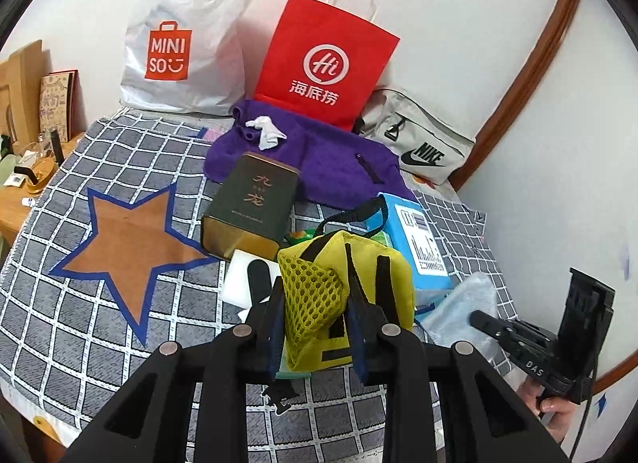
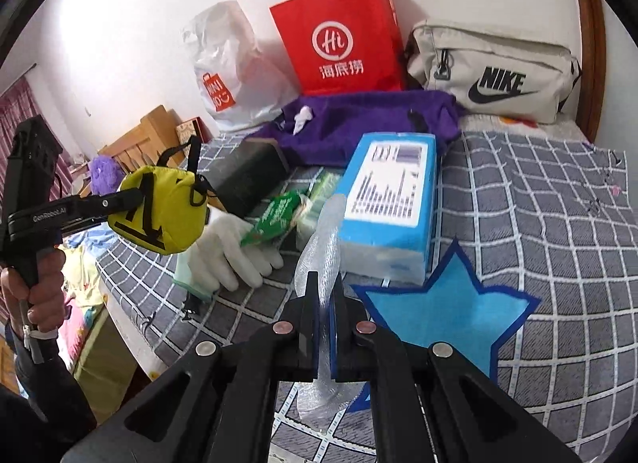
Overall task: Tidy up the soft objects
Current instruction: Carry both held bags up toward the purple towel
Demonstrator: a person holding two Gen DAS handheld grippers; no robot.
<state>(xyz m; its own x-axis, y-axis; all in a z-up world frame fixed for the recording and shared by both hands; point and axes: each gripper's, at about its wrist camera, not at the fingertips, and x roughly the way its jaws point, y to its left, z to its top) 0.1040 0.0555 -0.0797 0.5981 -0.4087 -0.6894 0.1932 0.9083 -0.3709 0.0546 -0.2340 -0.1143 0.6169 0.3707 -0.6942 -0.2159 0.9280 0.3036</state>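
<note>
My left gripper [image 1: 317,303] is shut on a yellow pouch [image 1: 351,283] with black straps and a mesh side, held above the checked cloth; it also shows in the right wrist view [image 2: 163,210]. My right gripper [image 2: 323,295] is shut on a strip of clear bubble wrap [image 2: 319,248], held over the blue star patch [image 2: 450,303]. White gloves [image 2: 231,252], a green packet [image 2: 275,220], a blue tissue pack [image 2: 388,200] and a purple towel [image 2: 359,120] lie on the cloth. A brown star patch [image 1: 127,244] lies at the left.
A dark tea tin [image 1: 251,204] lies in the middle. A red paper bag [image 1: 323,60], a white Miniso bag [image 1: 187,36] and a grey Nike bag [image 2: 494,72] lean on the back wall. A wooden desk [image 1: 24,192] stands at the left.
</note>
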